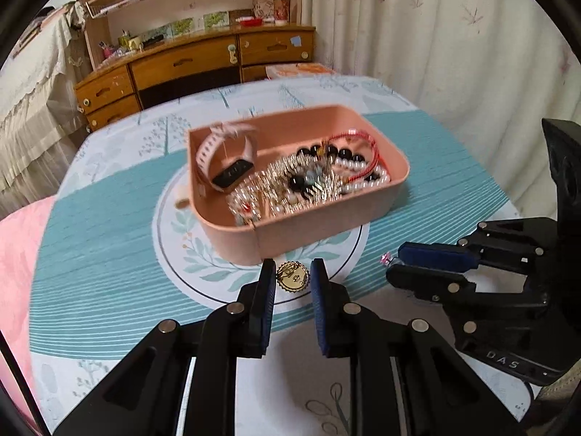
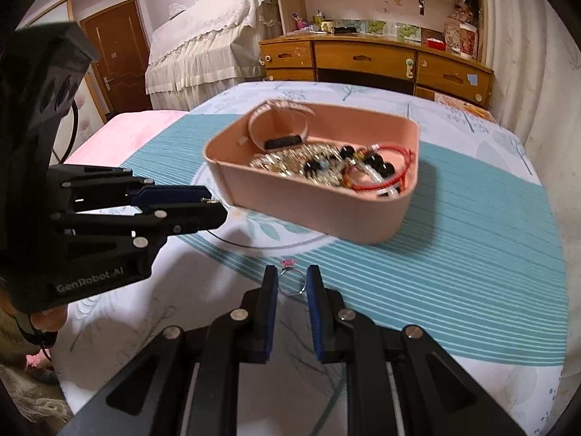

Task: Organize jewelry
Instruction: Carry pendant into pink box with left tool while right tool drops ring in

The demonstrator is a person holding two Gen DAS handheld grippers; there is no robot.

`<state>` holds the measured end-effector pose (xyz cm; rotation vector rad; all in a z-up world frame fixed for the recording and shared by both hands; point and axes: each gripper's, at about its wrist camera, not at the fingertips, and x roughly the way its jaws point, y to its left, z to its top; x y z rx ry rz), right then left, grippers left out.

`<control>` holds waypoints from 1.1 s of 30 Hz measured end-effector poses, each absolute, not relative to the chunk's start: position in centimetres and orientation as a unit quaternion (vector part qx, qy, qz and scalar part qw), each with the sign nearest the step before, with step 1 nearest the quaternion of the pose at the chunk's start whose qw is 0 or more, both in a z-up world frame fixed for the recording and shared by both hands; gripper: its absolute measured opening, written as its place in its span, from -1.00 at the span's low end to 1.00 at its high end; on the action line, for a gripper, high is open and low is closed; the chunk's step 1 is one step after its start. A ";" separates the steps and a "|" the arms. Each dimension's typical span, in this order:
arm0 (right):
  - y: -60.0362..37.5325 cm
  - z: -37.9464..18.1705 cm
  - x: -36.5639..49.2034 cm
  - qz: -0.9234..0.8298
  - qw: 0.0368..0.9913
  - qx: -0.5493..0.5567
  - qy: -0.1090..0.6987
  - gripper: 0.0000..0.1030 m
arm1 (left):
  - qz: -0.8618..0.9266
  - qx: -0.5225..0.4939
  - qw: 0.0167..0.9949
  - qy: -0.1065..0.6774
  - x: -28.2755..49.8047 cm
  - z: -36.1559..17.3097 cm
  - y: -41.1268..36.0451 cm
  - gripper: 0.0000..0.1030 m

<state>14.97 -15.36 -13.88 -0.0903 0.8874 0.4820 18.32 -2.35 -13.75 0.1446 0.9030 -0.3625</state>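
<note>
A pink tray (image 1: 326, 225) sits in the middle of a round table (image 1: 109, 218) covered with a teal-and-white cloth, and it already holds most of the jewelry: a pink watch (image 1: 221, 160), strings of pearls and black beads (image 1: 348, 167), a red cord bracelet (image 1: 366, 149) and a tangle of gold pieces (image 1: 290, 185). Gathering them there is presumably the point of the task, and two loose pieces remain outside it, each carried by one tool.

The left gripper (image 1: 292, 279) is held just in front of the tray's near wall, above the cloth. Its fingers stand a little apart, closed on the edges of a gold brooch (image 1: 292, 279) with a scalloped rim; the disc sits flat between the pads, face toward the camera. In the right wrist view the brooch shows only as a thin sliver at the tips of that gripper (image 2: 214, 201), right at the tray's corner (image 2: 218, 167), apparently lined up to go over the rim.

The right gripper (image 2: 292, 283) is narrowly parted and pinches a silver ring (image 2: 292, 285) with a small pink stone by the sides of its band. It is near the tray but farther from it than the left, probably waiting its turn. Seen from the left wrist, the pink stone pokes out past the fingertips (image 1: 403, 254).
</note>
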 end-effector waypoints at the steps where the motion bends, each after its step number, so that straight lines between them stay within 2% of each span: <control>1: -15.1 -13.2 15.0 0.230 0.876 -0.044 0.421 -0.69 | -0.172 0.070 0.883 0.430 18.2 -13.2 -2.2 -0.67; 15: -15.2 -2.1 21.0 0.182 0.913 -0.033 0.363 -0.69 | -0.144 0.081 0.909 0.382 22.0 -3.6 -1.2 -0.67; 19: -15.4 -2.1 24.4 0.167 0.911 -0.015 0.376 -0.69 | -0.140 0.071 0.906 0.392 24.5 -3.2 -1.5 -0.66; 27: -16.1 -5.2 28.4 0.135 0.899 0.009 0.416 -0.68 | -0.126 0.069 0.893 0.427 28.4 -6.0 -2.3 -0.64; 29: -16.4 -5.9 29.0 0.125 0.895 0.014 0.427 -0.68 | -0.123 0.067 0.891 0.431 29.0 -6.5 -2.4 -0.47; 30: -16.6 -6.4 29.4 0.123 0.891 0.019 0.437 -0.68 | -0.121 0.067 0.891 0.432 29.3 -6.8 -2.5 -0.24; 31: -16.7 -6.8 29.7 0.121 0.887 0.025 0.445 -0.68 | -0.118 0.068 0.892 0.432 29.3 -6.9 -2.6 0.08; 33: -17.1 -7.2 29.9 0.115 0.885 0.034 0.451 -0.68 | -0.107 0.069 0.895 0.428 29.6 -7.2 -2.7 0.30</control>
